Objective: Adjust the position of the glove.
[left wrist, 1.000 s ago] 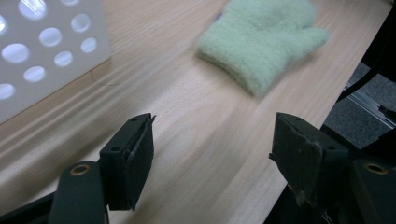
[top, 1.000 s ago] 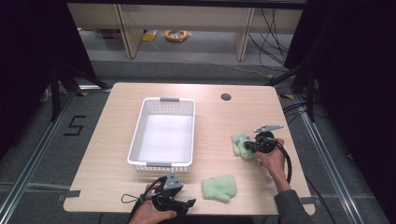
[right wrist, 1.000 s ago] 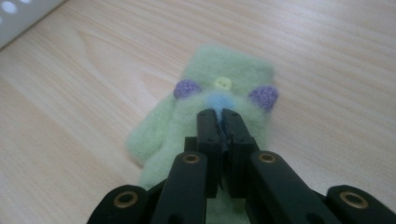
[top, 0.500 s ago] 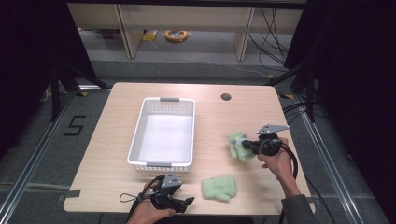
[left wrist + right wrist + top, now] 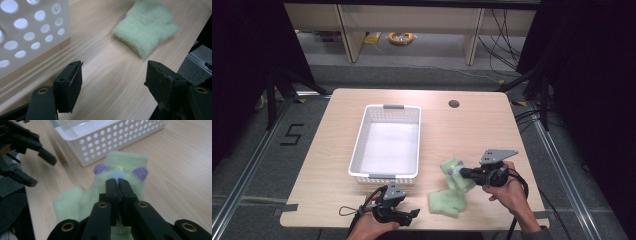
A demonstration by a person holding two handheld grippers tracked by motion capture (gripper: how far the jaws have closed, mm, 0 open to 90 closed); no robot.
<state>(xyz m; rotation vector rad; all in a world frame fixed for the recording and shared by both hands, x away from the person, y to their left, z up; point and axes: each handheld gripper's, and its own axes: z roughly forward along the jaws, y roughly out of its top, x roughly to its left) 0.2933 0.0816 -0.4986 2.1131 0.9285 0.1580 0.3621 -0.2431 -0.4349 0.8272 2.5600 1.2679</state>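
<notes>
- Right gripper (image 5: 460, 172): jaws are clamped together on a green sock (image 5: 455, 171); in the right gripper view the fabric is pinched at the jaw tips (image 5: 117, 182), with two purple spots and a small yellow dot seen just past them.
- Held sock is lifted off the table (image 5: 482, 125); its body hangs below and behind the jaws, over the second green sock (image 5: 446, 202).
- Second sock is laid flat on the wood, directly under and slightly left of the right jaws as seen from the high view; whether the two socks touch cannot be told.
- Left gripper (image 5: 412, 215): jaws are spread wide apart, nothing between them. In the left gripper view bare table is seen in the gap (image 5: 112, 82).
- Ahead of the left jaws and toward the right-hand one, the flat sock (image 5: 145, 30) is seen lying, clear of both pads.
- Ahead of the left-hand jaw, the perforated wall of the white basket (image 5: 32, 32) is seen, near but not touching.
- From the right gripper view, the basket (image 5: 112, 137) is placed beyond the jaw tips, past the held sock; the left gripper (image 5: 37, 166) is seen off to the left of the jaws.
- Basket (image 5: 362, 145) interior appears empty from the high view.
- Each gripper is held by a hand; the right hand (image 5: 512, 192) is wrapped around the gripper body behind the jaws.
</notes>
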